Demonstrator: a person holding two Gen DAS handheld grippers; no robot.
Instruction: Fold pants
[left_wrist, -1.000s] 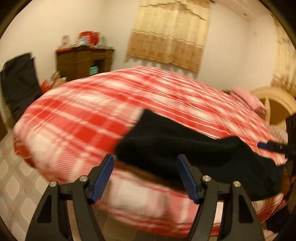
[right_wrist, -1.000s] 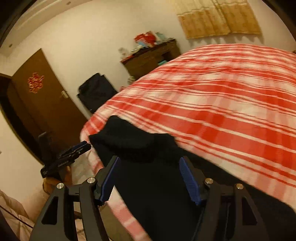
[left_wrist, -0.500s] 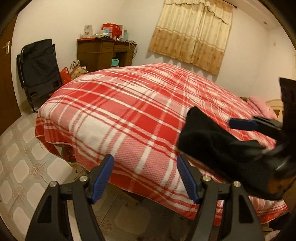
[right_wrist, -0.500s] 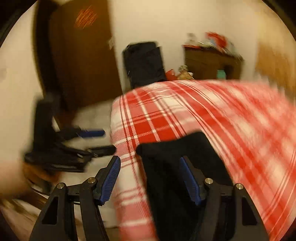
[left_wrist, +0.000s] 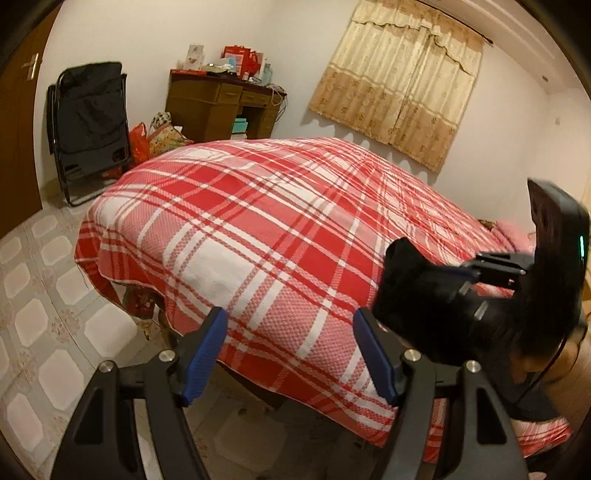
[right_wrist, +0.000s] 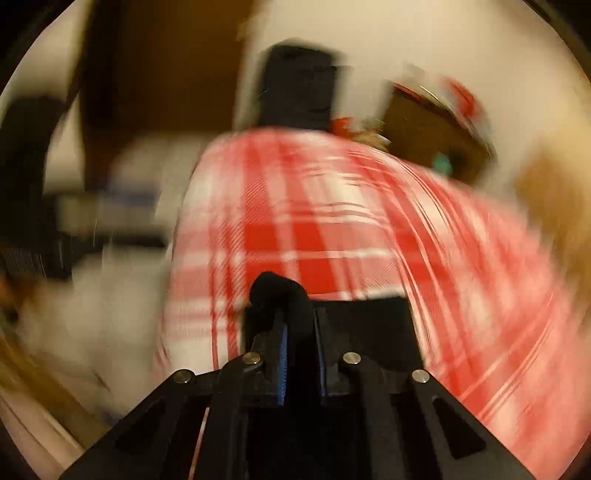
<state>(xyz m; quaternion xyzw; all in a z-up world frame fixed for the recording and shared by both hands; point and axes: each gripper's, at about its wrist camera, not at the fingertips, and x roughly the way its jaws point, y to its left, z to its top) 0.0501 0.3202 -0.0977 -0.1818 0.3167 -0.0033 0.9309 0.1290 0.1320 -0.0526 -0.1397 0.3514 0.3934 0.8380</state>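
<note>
Bed (left_wrist: 258, 229): red/white plaid cover, fills most of both views, surface otherwise bare. Far side of the room, against the walls: folding chair (left_wrist: 88, 125), wooden dresser (left_wrist: 221, 103) w/ clutter on top, curtain (left_wrist: 402, 81).

Pants (left_wrist: 417, 291): black, bunched at the near right edge of the bed per left wrist view. Not laid flat; part of the fabric is raised off the cover where it is gripped. Full extent hidden by the tool in front of it.

Right tool (right_wrist: 300, 332): jaws closing, nearly together, w/ a wad of black fabric pinched between the blue pads and poking out past the tips. Right wrist view heavily blurred, so exact grip point (hem, waistband) can't be told.

Left tool (left_wrist: 291, 354): jaws stand wide apart, nothing between them; it hangs over the near bed edge, just left of the pants.

Assessment: step in hand = picking up the garment, right side only secured. No fold made yet. Next move likely calls for left tool to take a second corner, then both to spread the pants flat on the bed before folding. Risk: single pinch on bunched cloth may drag it unevenly.
</note>
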